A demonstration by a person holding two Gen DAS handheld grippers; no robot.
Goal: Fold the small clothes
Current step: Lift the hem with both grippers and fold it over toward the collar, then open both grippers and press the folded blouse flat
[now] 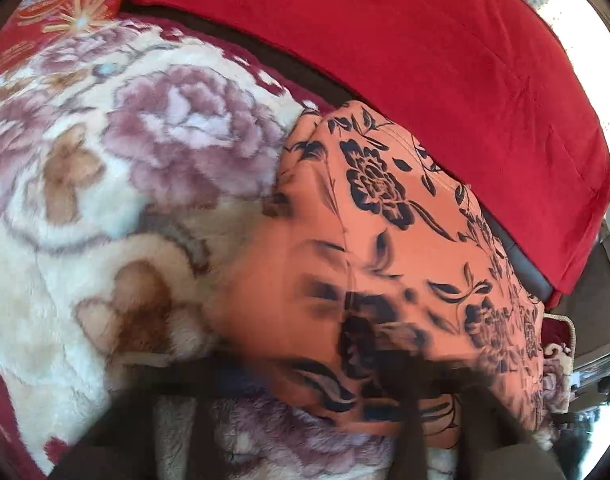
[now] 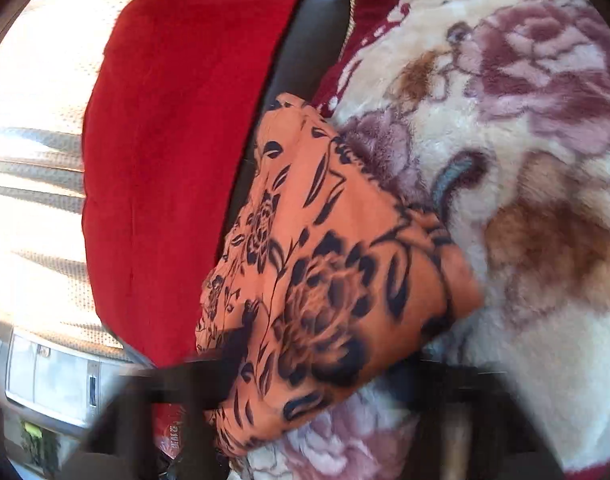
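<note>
The folded garment (image 1: 385, 240) is laid on the plush blanket (image 1: 105, 200), at its edge. Behind the garment, a cushion (image 1: 425, 60) is propped. In the left wrist view, the blanket is spread to the garment's left

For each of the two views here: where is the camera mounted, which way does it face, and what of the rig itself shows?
Left wrist: sits on the left tongs, looking down along them at the orange cloth with dark flower print on the cream plush blanket with mauve flowers; only blurred dark fingers show.
Right wrist: sits on the right tongs, looking down at the same cloth; dark fingers, blurred.
Shared: cloth, blanket, red velvet cushion.
</note>
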